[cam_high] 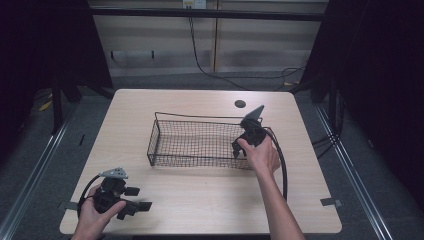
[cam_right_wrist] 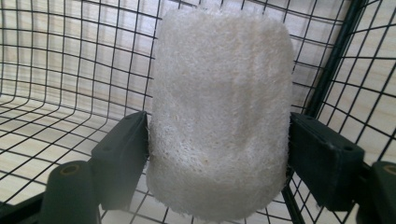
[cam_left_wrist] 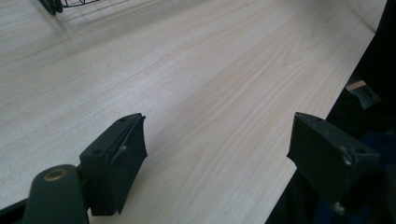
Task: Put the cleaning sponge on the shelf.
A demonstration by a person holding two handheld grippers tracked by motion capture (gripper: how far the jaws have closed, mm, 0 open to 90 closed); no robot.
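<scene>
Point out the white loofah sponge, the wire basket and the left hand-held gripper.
Loofah sponge [cam_right_wrist: 219, 116], right gripper view, middle of its fibrous face.
Wire basket [cam_high: 190, 118], high view, far rim.
Left hand-held gripper [cam_left_wrist: 217, 154], left gripper view, midway between its open fingertips.

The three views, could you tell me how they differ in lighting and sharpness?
High view: the table is evenly lit and the surroundings fall into darkness. Left gripper view: soft light on sharp wood grain; the jaws look slightly blurred. Right gripper view: bright, the sponge fuzzy at its edges, the near jaws soft, the basket wires crisp.
</scene>
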